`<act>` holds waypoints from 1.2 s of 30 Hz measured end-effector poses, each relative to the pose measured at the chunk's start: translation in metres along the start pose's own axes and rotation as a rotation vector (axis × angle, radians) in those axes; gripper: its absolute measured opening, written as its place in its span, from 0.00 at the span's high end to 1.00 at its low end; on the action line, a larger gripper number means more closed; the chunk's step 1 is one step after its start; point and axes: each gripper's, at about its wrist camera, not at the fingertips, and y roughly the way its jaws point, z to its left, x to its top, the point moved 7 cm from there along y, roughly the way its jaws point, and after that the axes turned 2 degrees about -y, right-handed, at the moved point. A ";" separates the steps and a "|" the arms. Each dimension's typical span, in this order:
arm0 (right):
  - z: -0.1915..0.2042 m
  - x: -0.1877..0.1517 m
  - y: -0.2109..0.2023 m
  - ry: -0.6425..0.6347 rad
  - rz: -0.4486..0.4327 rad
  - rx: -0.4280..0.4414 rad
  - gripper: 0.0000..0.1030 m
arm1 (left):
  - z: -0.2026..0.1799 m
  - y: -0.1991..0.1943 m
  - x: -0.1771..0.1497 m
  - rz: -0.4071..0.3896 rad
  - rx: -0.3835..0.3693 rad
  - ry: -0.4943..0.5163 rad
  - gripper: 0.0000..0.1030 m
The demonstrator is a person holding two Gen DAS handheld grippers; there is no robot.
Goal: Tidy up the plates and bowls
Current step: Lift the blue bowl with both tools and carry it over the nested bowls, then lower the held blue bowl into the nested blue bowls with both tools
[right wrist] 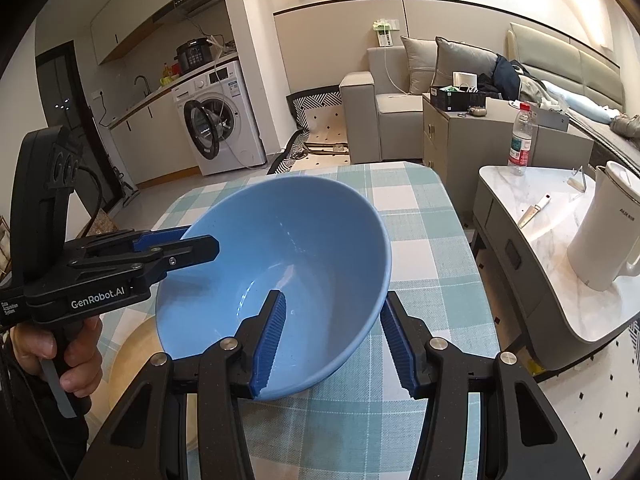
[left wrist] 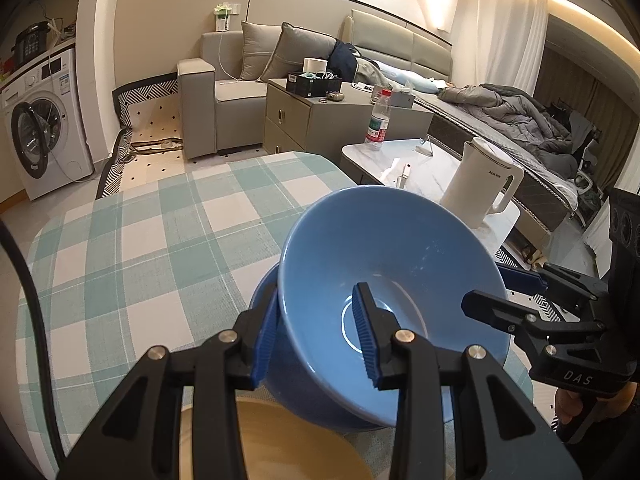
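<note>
Two hand-held grippers (left (left wrist: pixel 318 334), right (right wrist: pixel 334 344)) straddle one blue bowl (left wrist: pixel 400 248).

One blue bowl (left wrist: pixel 400 264) is counted at the centre of both views. One tan round plate (left wrist: pixel 276 440) is seen at the lower edge of the left-wrist view. Two claws are counted: the left claw (left wrist: pixel 320 336) and the right claw (right wrist: pixel 332 344). At the upper right of each frame, one white kettle (left wrist: pixel 480 180) and one plastic bottle (left wrist: pixel 378 120) are counted. One washing machine (left wrist: pixel 44 120) is counted at the left. Two cushions (left wrist: pixel 280 52) are counted on the sofa.
</note>
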 end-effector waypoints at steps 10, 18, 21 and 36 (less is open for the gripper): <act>0.006 -0.006 0.016 -0.017 0.028 -0.007 0.50 | 0.005 0.007 -0.005 0.011 0.022 -0.003 0.66; 0.007 -0.011 0.025 -0.028 0.041 -0.010 0.50 | 0.007 0.013 -0.009 0.021 0.048 0.004 0.66; 0.007 -0.013 0.030 -0.030 0.048 -0.011 0.50 | 0.009 0.016 -0.010 0.026 0.055 0.005 0.66; 0.011 -0.022 0.045 -0.048 0.076 -0.025 0.50 | 0.015 0.028 -0.018 0.058 0.085 0.013 0.66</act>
